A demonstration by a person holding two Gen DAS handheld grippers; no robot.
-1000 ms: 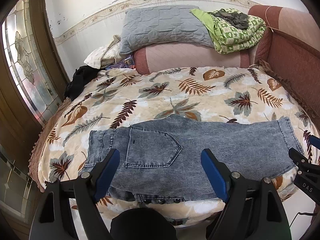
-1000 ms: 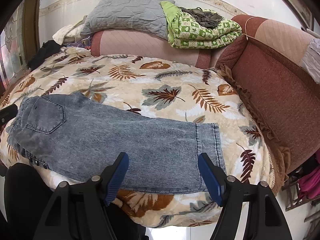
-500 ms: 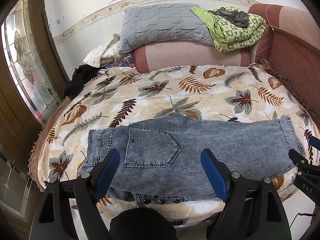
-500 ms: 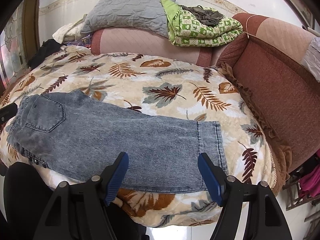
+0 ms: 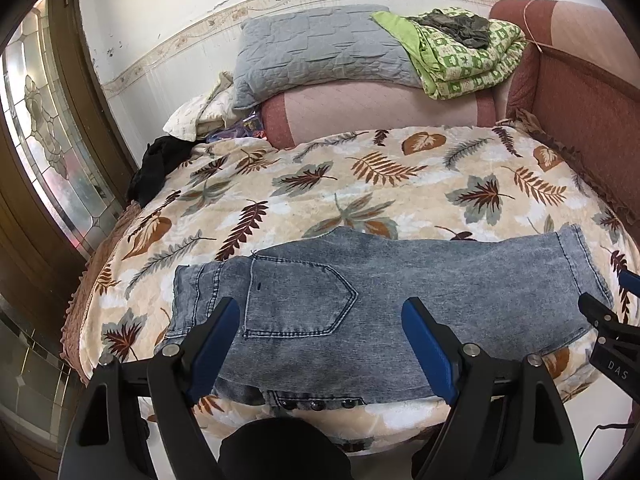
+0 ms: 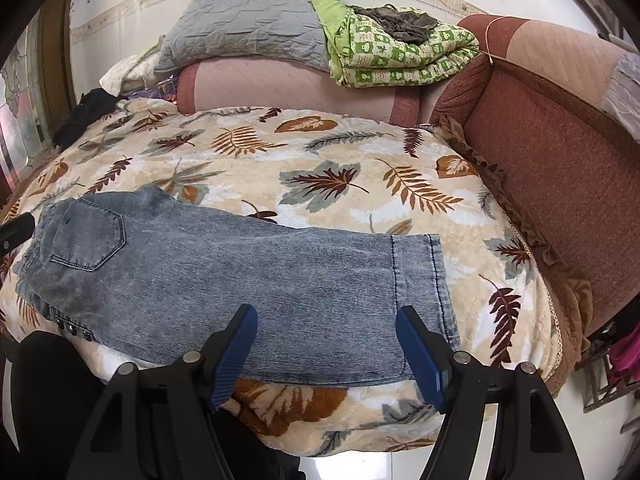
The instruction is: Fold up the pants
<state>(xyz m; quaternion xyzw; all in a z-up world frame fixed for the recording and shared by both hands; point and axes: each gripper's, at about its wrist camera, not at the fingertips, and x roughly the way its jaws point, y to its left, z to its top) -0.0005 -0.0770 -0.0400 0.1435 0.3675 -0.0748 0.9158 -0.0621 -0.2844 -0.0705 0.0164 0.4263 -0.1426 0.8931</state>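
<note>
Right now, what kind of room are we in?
Probably a bedroom or living room at home. The jeans lie on a leaf-print blanket, with a gray pillow, a folded green quilt and a stained-glass door.

Both cams sit low at the bed's (image 5: 280, 184) near edge, looking across it toward the wall. Left one's over the waistband end of the pants (image 5: 360, 300), right one's over the hem end (image 6: 420, 280); they share the pants and pillows.

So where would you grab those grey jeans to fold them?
Probably the hem with the right tool, coming from the near bed edge. The jeans lie flat lengthwise, so the hem can swing over toward the waistband.
</note>
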